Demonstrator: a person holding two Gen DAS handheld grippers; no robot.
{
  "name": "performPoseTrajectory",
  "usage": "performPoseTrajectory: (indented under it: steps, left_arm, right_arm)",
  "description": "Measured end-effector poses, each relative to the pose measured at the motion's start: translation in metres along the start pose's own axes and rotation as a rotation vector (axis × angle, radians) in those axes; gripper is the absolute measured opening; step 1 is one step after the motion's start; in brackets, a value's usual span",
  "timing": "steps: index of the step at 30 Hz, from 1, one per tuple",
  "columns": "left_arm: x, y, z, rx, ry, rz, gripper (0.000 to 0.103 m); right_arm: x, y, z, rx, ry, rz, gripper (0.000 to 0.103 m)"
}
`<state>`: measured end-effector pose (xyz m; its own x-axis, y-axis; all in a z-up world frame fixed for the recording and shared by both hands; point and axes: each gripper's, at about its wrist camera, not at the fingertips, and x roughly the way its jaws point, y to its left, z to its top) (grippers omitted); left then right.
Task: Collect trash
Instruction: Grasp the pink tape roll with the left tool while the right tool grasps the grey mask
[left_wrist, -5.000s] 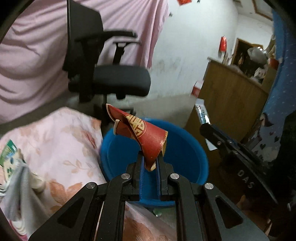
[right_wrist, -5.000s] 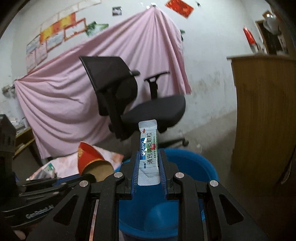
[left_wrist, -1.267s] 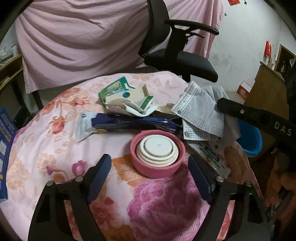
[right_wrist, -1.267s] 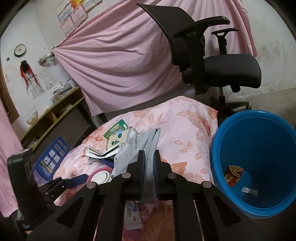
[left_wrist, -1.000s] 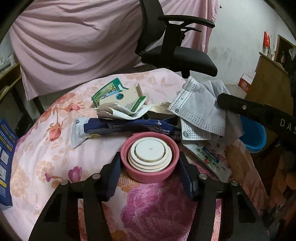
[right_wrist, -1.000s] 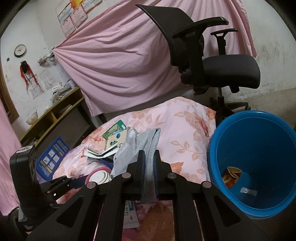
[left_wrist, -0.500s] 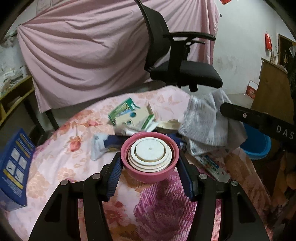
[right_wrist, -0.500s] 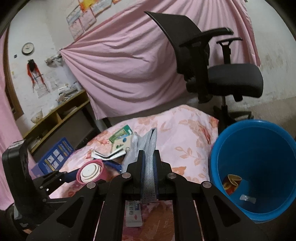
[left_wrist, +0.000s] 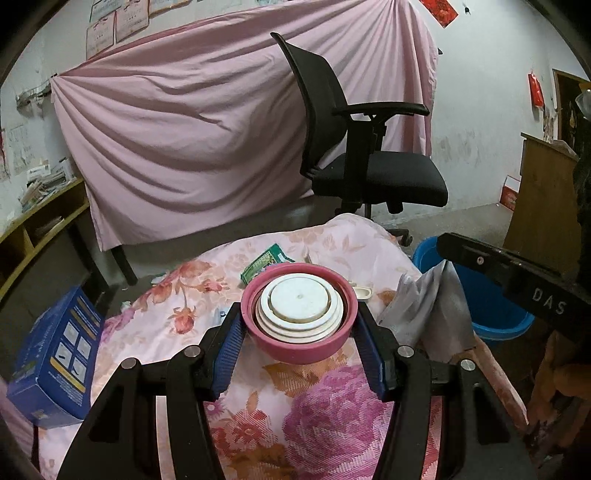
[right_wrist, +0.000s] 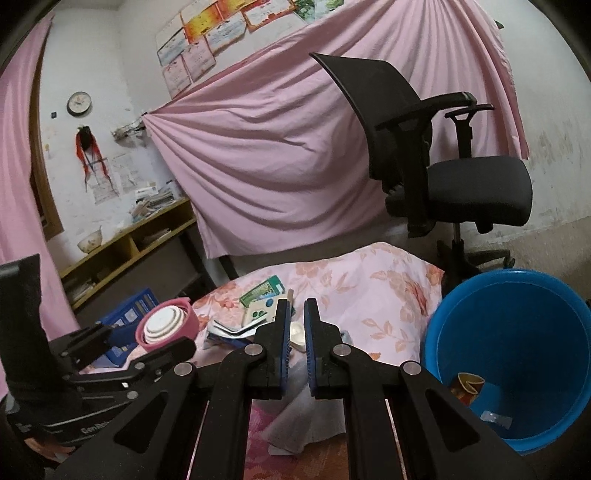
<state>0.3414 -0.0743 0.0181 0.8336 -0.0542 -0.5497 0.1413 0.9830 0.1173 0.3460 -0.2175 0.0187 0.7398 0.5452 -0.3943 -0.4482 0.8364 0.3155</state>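
Two grippers in view. Left gripper (left_wrist: 300, 332) is clamped on the pink cup (left_wrist: 299, 314), lifted clear of the floral cloth (left_wrist: 325, 413). Hold is across the round rim only; a curved, smooth wall could let the cup rotate or slip out on the way to the bin (right_wrist: 517, 354).

Right gripper (right_wrist: 296, 332) stands with jaws slightly apart, nothing between them; the grey mask (left_wrist: 424, 310) lies crumpled on the cloth edge below it, just beside the bin. Judgement: the mask missed and could slide to the floor.

Bin sits to the right, below cloth level, holding a red cup (right_wrist: 466, 384) and a sachet (right_wrist: 495, 417). Risk: the left gripper crosses the right one and collides; early release lands the cup on the rim.
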Motion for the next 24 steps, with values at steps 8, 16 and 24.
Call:
performPoseTrajectory:
  steps: [8,16,24]
  left_arm:
    - [0.014,0.011,-0.013,-0.064,0.062,-0.022,0.052]
    - [0.024,0.024,-0.026,-0.128,0.094,-0.034,0.052]
    - [0.03,0.03,-0.036,-0.155,0.115,-0.046,0.052]
  right_arm:
    - [0.009,-0.018,-0.007,0.039,0.103,-0.094,0.031]
    - [0.023,-0.025,-0.016,0.061,0.188,-0.134,0.06]
    - [0.034,-0.031,-0.022,0.072,0.263,-0.17,0.06]
